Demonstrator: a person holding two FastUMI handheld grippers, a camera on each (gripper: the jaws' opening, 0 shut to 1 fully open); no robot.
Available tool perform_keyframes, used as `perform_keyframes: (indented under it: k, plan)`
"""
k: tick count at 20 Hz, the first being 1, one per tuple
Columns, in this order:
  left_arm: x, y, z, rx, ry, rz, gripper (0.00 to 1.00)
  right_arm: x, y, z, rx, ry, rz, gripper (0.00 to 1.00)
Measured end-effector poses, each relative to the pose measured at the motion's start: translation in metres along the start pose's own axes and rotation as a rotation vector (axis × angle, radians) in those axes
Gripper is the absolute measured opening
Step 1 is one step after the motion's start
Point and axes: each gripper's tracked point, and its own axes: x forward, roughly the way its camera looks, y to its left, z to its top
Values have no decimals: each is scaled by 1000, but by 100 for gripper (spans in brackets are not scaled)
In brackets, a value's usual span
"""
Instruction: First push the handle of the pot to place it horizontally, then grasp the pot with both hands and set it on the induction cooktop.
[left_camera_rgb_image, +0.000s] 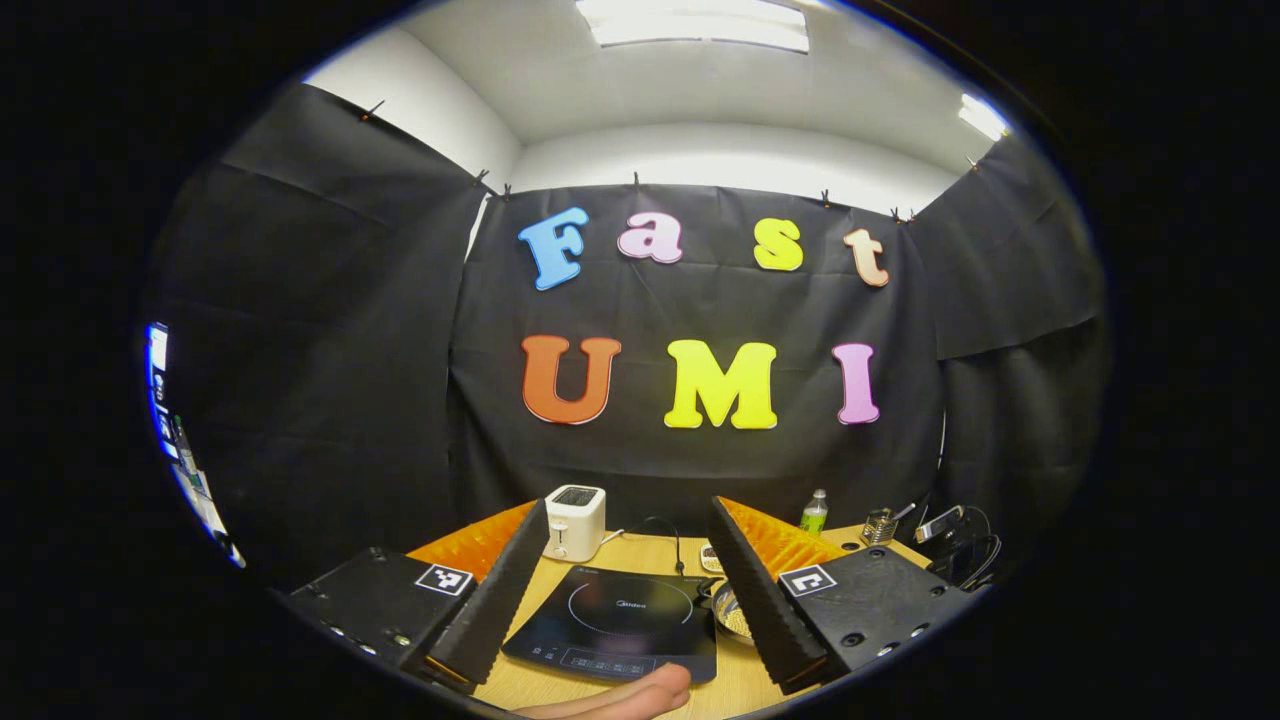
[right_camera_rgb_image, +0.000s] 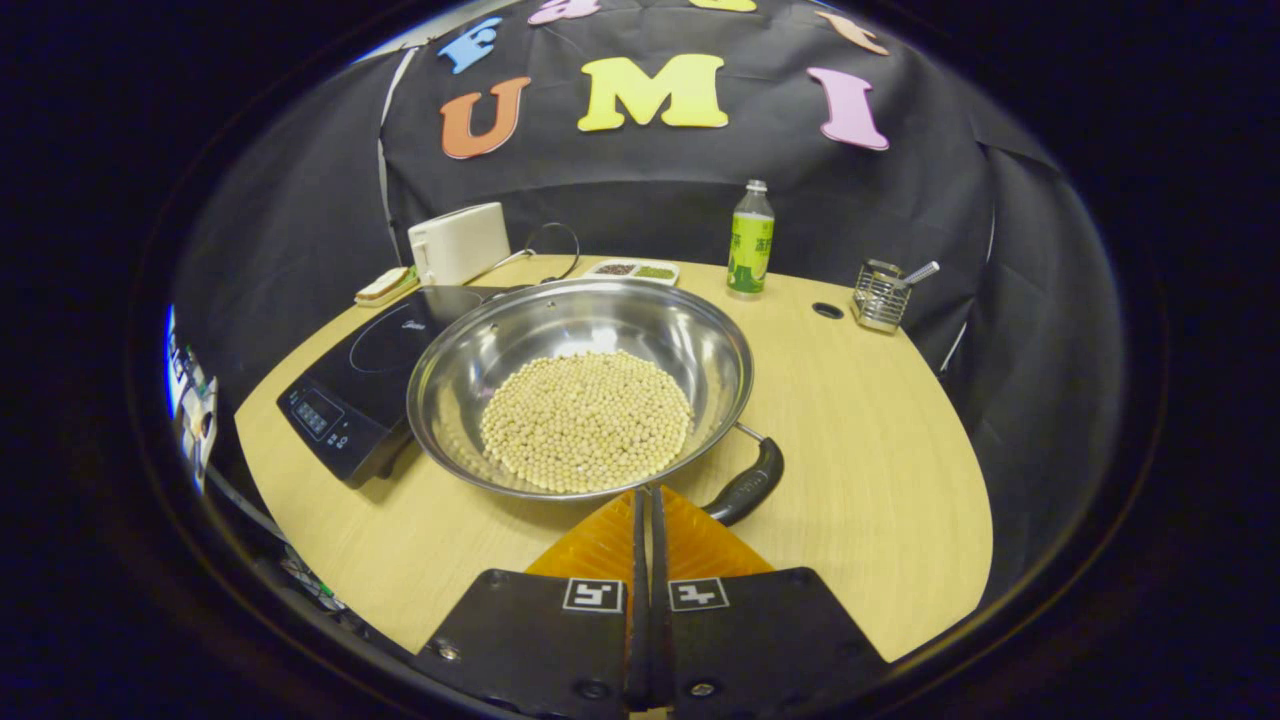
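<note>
My right gripper (right_camera_rgb_image: 645, 500) is closed, empty, its tips beside the black handle (right_camera_rgb_image: 745, 488) of the round steel pot (right_camera_rgb_image: 580, 385) holding pale beans, which sits on the wooden table (right_camera_rgb_image: 870, 460), overlapping the black induction cooktop (right_camera_rgb_image: 345, 385). My left gripper (left_camera_rgb_image: 625, 570) is spread wide over the cooktop; its lettering is illegible.

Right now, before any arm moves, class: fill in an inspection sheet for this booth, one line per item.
Surface: pale wooden table, rounded edge.
Job's things: steel pot holding beans, its handle pointing near-right; induction cooktop to its left.
Clutter: toaster, green bottle, wire holder, small tray.
Grippers: left gripper open; right gripper shut, just before the pot's rim.
Cables: cord beside the toaster.
Surroundings: black cloth wall.
</note>
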Motion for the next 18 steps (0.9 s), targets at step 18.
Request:
perform_keyframes:
  k: [18]
  plan:
    - [66,-14,-30,49,69,60,95,28,-59,25,18,9,-33,4]
